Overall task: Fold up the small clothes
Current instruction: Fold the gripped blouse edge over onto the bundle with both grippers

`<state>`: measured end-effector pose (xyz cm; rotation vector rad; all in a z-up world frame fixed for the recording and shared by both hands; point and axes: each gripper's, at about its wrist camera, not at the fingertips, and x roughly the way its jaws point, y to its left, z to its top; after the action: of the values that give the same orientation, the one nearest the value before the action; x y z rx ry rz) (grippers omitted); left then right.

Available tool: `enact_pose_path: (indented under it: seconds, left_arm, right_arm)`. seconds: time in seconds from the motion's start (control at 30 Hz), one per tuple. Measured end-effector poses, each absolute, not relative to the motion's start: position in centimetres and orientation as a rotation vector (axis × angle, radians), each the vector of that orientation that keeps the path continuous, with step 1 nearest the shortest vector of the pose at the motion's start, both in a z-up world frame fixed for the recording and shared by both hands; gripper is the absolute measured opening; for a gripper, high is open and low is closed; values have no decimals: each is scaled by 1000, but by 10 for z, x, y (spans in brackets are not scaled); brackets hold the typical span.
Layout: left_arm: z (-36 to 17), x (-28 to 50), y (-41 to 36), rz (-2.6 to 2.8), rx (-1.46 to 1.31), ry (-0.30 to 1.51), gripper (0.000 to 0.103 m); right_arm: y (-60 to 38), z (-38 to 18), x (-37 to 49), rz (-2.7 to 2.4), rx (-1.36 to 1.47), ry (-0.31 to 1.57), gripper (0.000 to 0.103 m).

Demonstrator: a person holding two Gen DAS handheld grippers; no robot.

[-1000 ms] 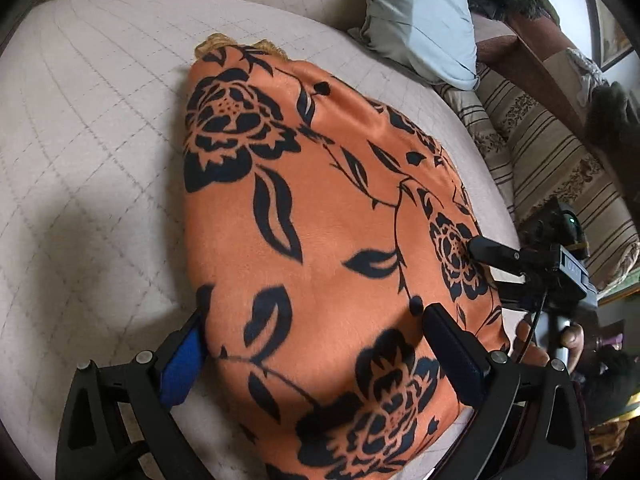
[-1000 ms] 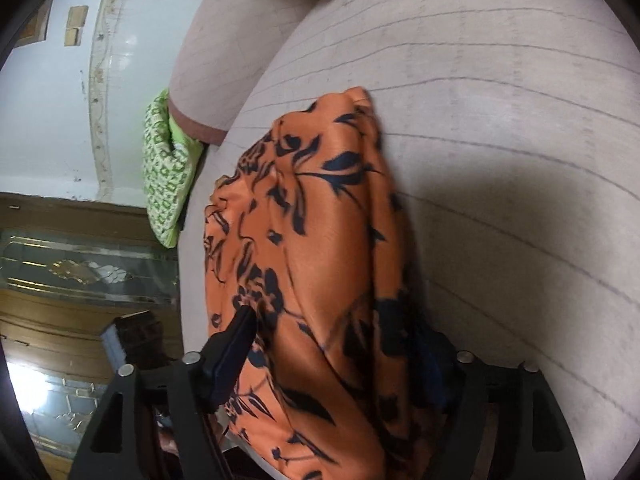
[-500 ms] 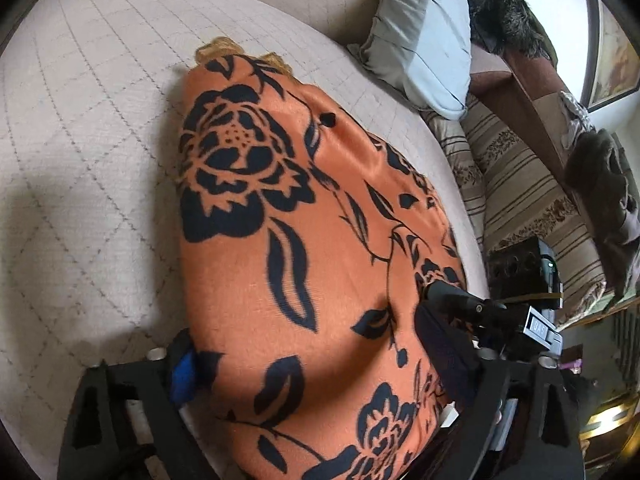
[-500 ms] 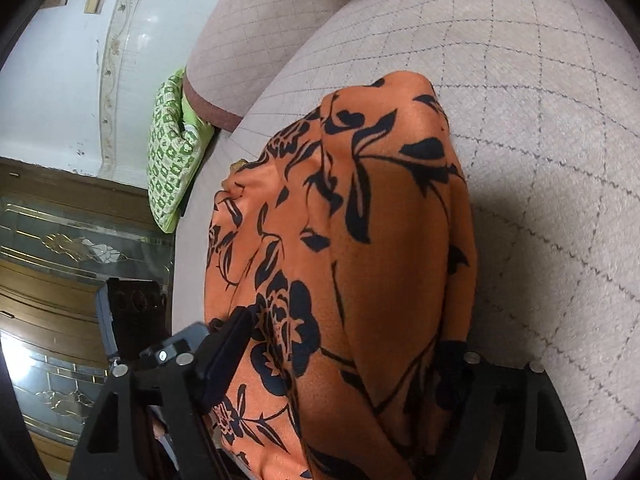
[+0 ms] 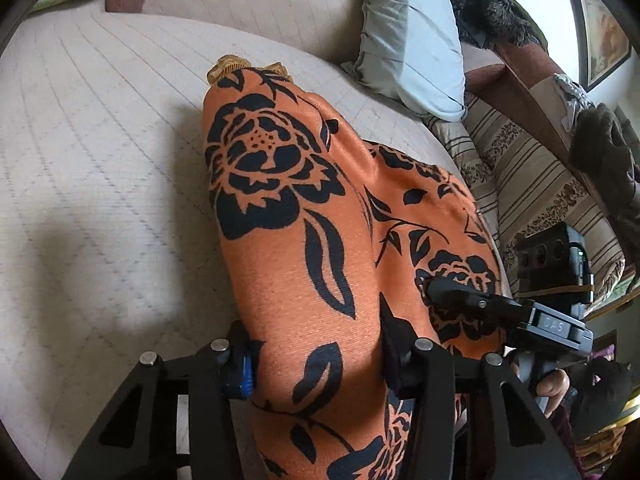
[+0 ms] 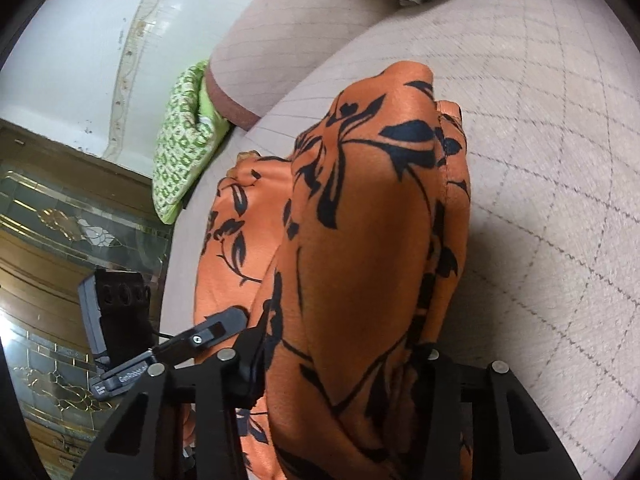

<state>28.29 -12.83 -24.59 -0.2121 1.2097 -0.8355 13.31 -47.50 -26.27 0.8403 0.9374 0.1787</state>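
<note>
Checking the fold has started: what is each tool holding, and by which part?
Both tools are closing on the orange floral garment: the left tool and the right tool each have a bunch of its near edge between the jaws.

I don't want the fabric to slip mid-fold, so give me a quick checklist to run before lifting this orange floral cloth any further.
1. Left claw has the orange floral cloth between its fingers, jaws closing: ok.
2. Right claw has cloth between its fingers, jaws closing: ok.
3. Both grips fully tight: cannot tell, the fabric bulges over the pads.
4. Far edge of the cloth still lying on the quilted cushion: ok.
5. Cloth flat and smooth: not ok, it is bunched into a ridge between the claws.
6. Landing area on the cushion free of the pale blue pillow: ok.
</note>
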Motion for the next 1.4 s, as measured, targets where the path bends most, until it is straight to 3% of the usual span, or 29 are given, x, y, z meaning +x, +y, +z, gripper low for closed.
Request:
enact_pose_path:
  seconds: [0.6, 1.4]
  left_arm:
    - [-202, 272, -29, -682, -234, 1056, 49]
    - [-193, 260, 8, -581, -183, 1024, 49]
  right_arm:
    - [-394, -242, 147, 312, 816, 886, 46]
    - [-371, -248, 169, 388, 826, 912, 46]
